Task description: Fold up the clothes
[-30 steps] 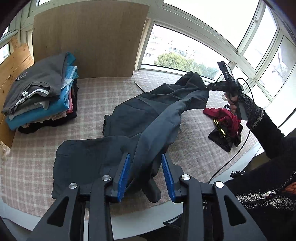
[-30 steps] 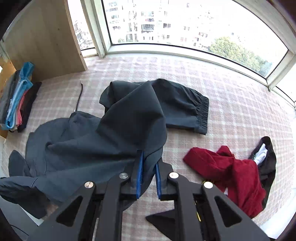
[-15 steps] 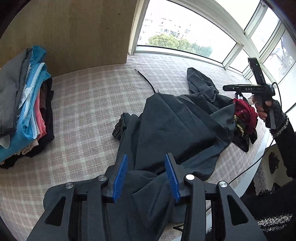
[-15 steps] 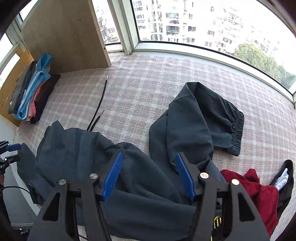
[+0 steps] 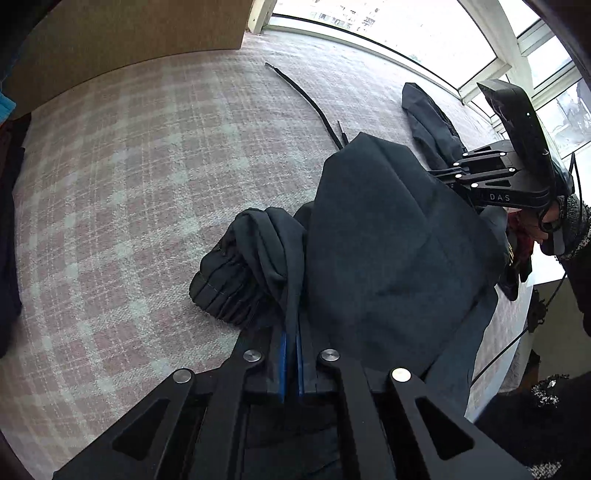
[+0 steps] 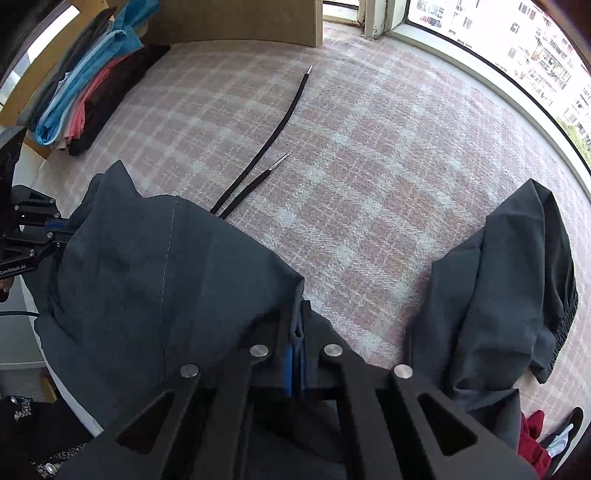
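Observation:
Dark grey trousers (image 5: 388, 243) lie bunched on the pink checked table (image 5: 129, 184). My left gripper (image 5: 291, 354) is shut on a fold of the trousers near the front edge. The elastic cuff (image 5: 221, 284) is crumpled just left of it. My right gripper (image 6: 296, 354) is shut on another edge of the same trousers (image 6: 166, 280). One trouser leg (image 6: 517, 288) lies spread at the right. The right gripper also shows in the left wrist view (image 5: 491, 177), and the left one in the right wrist view (image 6: 40, 229). A black drawstring (image 6: 266, 147) runs out from under the cloth.
A stack of folded clothes (image 6: 81, 85) stands at the far left by a wooden board (image 6: 236, 18). A red garment (image 6: 532, 439) and a black one (image 6: 565, 428) lie at the right front edge. Windows (image 6: 517, 40) border the table's far side.
Both grippers were open half a second ago and have closed on the trousers. Both have moved lower and closer to the cloth near the table's front edge.

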### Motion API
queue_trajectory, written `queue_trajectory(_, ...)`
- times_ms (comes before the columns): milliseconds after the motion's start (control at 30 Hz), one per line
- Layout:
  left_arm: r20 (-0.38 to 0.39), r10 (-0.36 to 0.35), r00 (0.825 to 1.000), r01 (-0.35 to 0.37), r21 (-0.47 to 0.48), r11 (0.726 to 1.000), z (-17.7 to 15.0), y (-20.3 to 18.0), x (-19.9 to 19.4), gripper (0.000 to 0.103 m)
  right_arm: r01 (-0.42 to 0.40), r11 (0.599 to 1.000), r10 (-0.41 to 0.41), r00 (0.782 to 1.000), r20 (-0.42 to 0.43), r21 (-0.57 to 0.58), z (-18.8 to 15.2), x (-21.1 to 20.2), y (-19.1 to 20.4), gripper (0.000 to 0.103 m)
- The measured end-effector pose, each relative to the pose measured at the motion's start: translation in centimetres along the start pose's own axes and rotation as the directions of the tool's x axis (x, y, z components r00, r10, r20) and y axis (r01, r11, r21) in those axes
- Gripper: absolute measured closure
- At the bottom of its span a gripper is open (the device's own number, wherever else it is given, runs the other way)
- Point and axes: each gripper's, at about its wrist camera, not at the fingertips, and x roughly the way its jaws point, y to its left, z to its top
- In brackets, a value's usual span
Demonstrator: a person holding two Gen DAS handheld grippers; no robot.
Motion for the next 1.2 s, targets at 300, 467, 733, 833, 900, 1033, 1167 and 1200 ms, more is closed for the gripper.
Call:
queue_trajectory(300, 0.309, 0.039, 0.95, -0.042, 0.005, 0.999, -1.0, -0.2, -17.0, 0.099, -0.09, 0.985, 0.036, 0.942, 0.334, 0.148, 0.2, -15.5, -2.7, 0.101)
queue_trajectory(467, 0.195, 0.01, 0.981, -0.004, -0.033, 0.999, -5.6, -0.3, -14.6, 0.092, 0.006, 0.987, -0.004, 1.0, -0.012, 0.163, -6.1, -7.0, -1.8, 0.083)
queue_trajectory(733, -0.056, -0.039, 0.998, 0.029, -0.183, 0.983, -12.9, 1.3, -7.4, 0.088, 0.063, 0.983, -0.05, 0.996, -0.077, 0.171, -7.6, -4.5, -3.8, 0.079)
queue_trajectory(833, 0.048, -0.004, 0.999, 0.014, -0.202, 0.979, -10.2, 2.4, -9.6, 0.063, 0.103, 0.992, -0.106, 0.993, 0.054, 0.069, -2.5, -5.3, -3.4, 0.048)
queue_trajectory(900, 0.092, 0.012, 0.996, 0.004, -0.179, 0.984, -7.8, 2.8, -10.1, 0.059, 0.124, 0.992, -0.122, 0.988, 0.096, -0.01, 0.9, -4.5, -2.7, 0.047)
queue_trajectory(1033, 0.08, 0.023, 0.997, -0.011, -0.151, 0.988, -3.8, 3.3, -7.9, 0.053, 0.087, 0.987, -0.075, 0.993, 0.089, -0.137, 6.6, -1.5, -1.3, 0.047)
queue_trajectory(1167, 0.022, 0.03, 0.999, -0.026, -0.18, 0.983, -1.7, 4.6, -4.8, 0.052, 0.038, 0.977, -0.029, 0.998, 0.049, -0.209, 9.5, 1.7, -0.5, 0.047)
queue_trajectory(1200, 0.008, 0.037, 0.999, -0.035, -0.193, 0.981, -1.5, 5.0, -4.1, 0.05, 0.027, 0.973, -0.019, 0.999, 0.038, -0.228, 9.9, 2.4, -0.4, 0.047)
